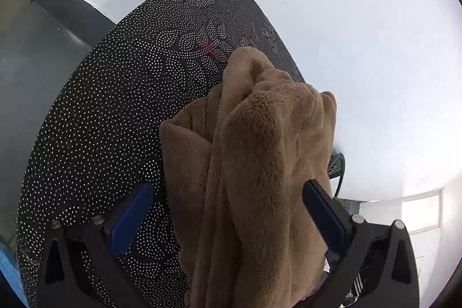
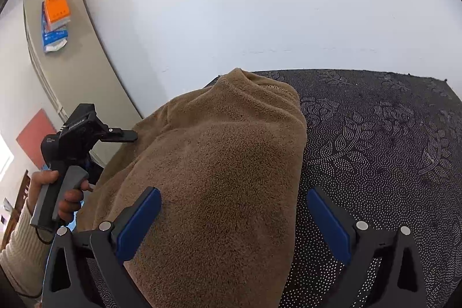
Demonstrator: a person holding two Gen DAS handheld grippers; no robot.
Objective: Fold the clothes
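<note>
A tan fleece garment (image 1: 260, 152) lies bunched in a thick heap on the black dotted table cover (image 1: 115, 106). My left gripper (image 1: 228, 217) is open, its blue pads wide apart on either side of the heap, and the right pad touches the fleece. In the right wrist view the same garment (image 2: 225, 158) rises as a mound on the table cover (image 2: 375, 149), between the spread fingers of my open right gripper (image 2: 234, 224). A hand in a cream sleeve (image 2: 20, 244) holds the left gripper (image 2: 127, 135) against the fleece's left edge.
A white wall (image 2: 260, 5) stands close behind the table. At the left is a beige cabinet (image 2: 75, 71) carrying orange and blue packets (image 2: 56, 7). A small red mark (image 1: 209, 48) lies on the cover. A bright window (image 1: 418, 210) is at the far right.
</note>
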